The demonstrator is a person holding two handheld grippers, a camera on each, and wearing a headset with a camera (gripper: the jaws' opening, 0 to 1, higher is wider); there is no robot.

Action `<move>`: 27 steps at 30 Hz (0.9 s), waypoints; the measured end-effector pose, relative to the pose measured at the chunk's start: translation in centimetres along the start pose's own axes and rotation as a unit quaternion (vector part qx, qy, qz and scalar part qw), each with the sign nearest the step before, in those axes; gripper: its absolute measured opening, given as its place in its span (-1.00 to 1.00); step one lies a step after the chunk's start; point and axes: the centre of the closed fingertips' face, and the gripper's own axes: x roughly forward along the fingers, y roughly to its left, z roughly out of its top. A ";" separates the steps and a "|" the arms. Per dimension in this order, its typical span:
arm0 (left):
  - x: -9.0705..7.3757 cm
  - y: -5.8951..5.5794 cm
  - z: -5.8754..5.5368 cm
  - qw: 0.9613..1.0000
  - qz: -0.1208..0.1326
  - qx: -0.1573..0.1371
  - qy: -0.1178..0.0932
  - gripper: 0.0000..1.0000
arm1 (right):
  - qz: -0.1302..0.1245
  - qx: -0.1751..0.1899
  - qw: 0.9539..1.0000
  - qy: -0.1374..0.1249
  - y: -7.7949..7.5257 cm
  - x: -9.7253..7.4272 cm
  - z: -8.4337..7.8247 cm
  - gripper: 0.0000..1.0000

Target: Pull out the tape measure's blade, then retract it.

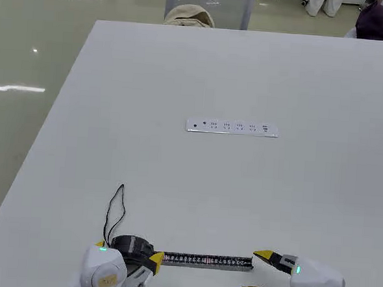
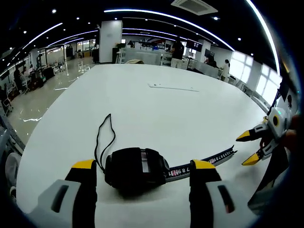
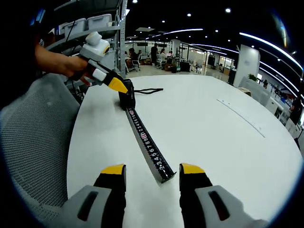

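Observation:
The black tape measure [image 1: 133, 246] lies near the front edge of the white table [image 1: 235, 74]. Its blade [image 1: 207, 261] is drawn out to the right, flat on the tabletop. A black wrist cord [image 1: 114, 211] trails behind the case. My left gripper [image 2: 144, 165] is open, its jaws on either side of the case [image 2: 137, 168] with small gaps. My right gripper [image 3: 153, 168] is open too; the blade's end hook [image 3: 166, 176] lies just ahead, between its fingers, not held. In the head view the right gripper [image 1: 256, 274] sits at the blade's right end.
A white power strip [image 1: 231, 128] lies flat in the middle of the table. The table's left edge [image 1: 41, 154] drops to a shiny floor. A grey mesh chair [image 3: 33, 142] stands close to the front edge. Chairs and people are beyond the far edge.

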 end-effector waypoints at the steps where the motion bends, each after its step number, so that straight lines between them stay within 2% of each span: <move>1: 0.1 0.0 0.0 1.000 0.001 0.000 0.000 0.54 | 0.002 -0.004 1.000 -0.002 -0.2 0.1 -0.1 -0.15; 6: 0.3 0.4 -0.3 1.000 0.005 -0.003 0.006 0.51 | 0.014 -0.018 1.000 -0.005 -1.3 0.4 -0.5 -0.27; 16: 0.9 0.7 -0.7 1.000 0.012 -0.005 0.011 0.47 | 0.064 -0.047 0.997 0.019 -2.1 1.3 -1.6 -0.48; 27: 1.2 0.9 -0.7 1.000 0.014 -0.006 0.012 0.44 | 0.108 -0.071 0.991 0.038 -1.7 2.0 -2.4 -0.59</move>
